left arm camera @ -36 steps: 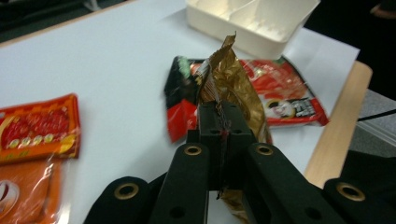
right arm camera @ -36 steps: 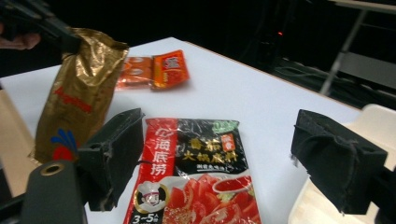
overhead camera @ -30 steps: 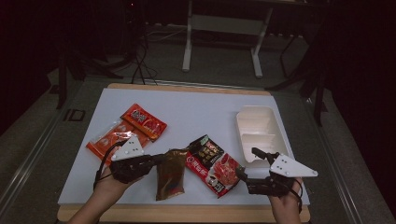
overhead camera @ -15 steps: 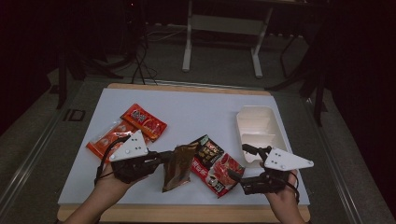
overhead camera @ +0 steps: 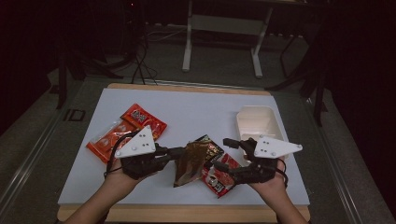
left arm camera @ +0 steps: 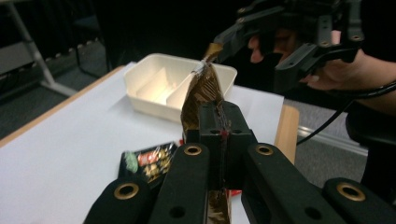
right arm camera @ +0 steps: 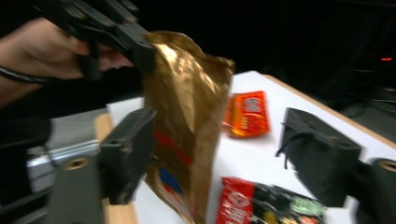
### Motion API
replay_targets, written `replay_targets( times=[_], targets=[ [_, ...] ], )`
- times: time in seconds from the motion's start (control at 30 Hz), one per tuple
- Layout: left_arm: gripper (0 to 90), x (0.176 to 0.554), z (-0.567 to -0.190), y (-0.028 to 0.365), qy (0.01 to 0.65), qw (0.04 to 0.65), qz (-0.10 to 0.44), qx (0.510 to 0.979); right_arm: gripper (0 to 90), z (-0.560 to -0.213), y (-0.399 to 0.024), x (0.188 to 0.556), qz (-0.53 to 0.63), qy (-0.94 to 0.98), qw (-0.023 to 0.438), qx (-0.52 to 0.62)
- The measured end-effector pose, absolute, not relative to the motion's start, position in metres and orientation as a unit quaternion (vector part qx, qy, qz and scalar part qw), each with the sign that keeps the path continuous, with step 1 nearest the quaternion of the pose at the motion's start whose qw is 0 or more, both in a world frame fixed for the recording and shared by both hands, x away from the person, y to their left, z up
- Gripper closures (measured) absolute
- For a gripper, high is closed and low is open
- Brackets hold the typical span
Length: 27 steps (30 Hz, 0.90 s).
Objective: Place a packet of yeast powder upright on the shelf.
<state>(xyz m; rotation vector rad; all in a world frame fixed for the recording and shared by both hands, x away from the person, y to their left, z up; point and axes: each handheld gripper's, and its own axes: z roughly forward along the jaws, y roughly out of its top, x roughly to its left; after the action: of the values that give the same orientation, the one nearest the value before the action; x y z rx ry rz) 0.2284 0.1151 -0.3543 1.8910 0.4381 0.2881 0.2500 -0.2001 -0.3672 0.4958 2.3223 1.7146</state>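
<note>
Gold-brown foil snack packet [overhead camera: 190, 161] hangs pinched in the left gripper's [overhead camera: 180, 152] closed jaws above the bench [overhead camera: 205, 112]; the right gripper [overhead camera: 223, 154], jaws spread wide, should close squarely on its free edge.

Right gripper [right arm camera: 215, 154]: its two black jaws stand wide apart, one at lower left, one at lower right. A gold foil packet [right arm camera: 187, 121] hangs upright between them, just beside the left jaw; contact cannot be confirmed. The left gripper [right arm camera: 116, 32], held in a hand [right arm camera: 42, 51], clamps the packet's top corner. An orange packet [right arm camera: 247, 114] lies flat on the white table surface [right arm camera: 261, 154] behind. A red-and-black packet [right arm camera: 266, 203] lies nearer. Image is blurred.
</note>
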Motion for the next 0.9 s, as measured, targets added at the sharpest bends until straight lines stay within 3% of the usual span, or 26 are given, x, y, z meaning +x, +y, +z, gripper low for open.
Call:
replay_targets(
  times=[0.17, 0.23, 0.33, 0.47, 0.57, 0.7, 0.9],
  targets=[
    [90.0, 0.232, -0.355, 0.109, 0.176, 0.563, 0.116, 0.799, 32.6, -0.361, -0.193, 0.262, 0.586, 0.787, 0.093, 0.167],
    [90.0, 0.233, -0.355, 0.107, 0.171, 0.569, 0.114, 0.796, 42.1, -0.36, -0.192, 0.267, 0.588, 0.79, 0.07, 0.16],
    [90.0, 0.236, -0.356, 0.104, 0.171, 0.578, 0.115, 0.79, 49.2, -0.361, -0.19, 0.273, 0.591, 0.791, 0.048, 0.154],
    [90.0, 0.239, -0.356, 0.1, 0.176, 0.581, 0.113, 0.786, 59.0, -0.36, -0.188, 0.276, 0.586, 0.796, 0.058, 0.141],
    [90.0, 0.241, -0.356, 0.097, 0.178, 0.578, 0.115, 0.788, 71.7, -0.358, -0.188, 0.277, 0.577, 0.803, 0.064, 0.135],
    [89.9, 0.243, -0.356, 0.096, 0.18, 0.577, 0.115, 0.789, 86.7, -0.356, -0.19, 0.281, 0.568, 0.812, 0.039, 0.123],
    [89.1, 0.246, -0.359, 0.099, 0.176, 0.585, 0.101, 0.786, 89.1, -0.353, -0.19, 0.285, 0.56, 0.82, 0.016, 0.118]
  ],
)
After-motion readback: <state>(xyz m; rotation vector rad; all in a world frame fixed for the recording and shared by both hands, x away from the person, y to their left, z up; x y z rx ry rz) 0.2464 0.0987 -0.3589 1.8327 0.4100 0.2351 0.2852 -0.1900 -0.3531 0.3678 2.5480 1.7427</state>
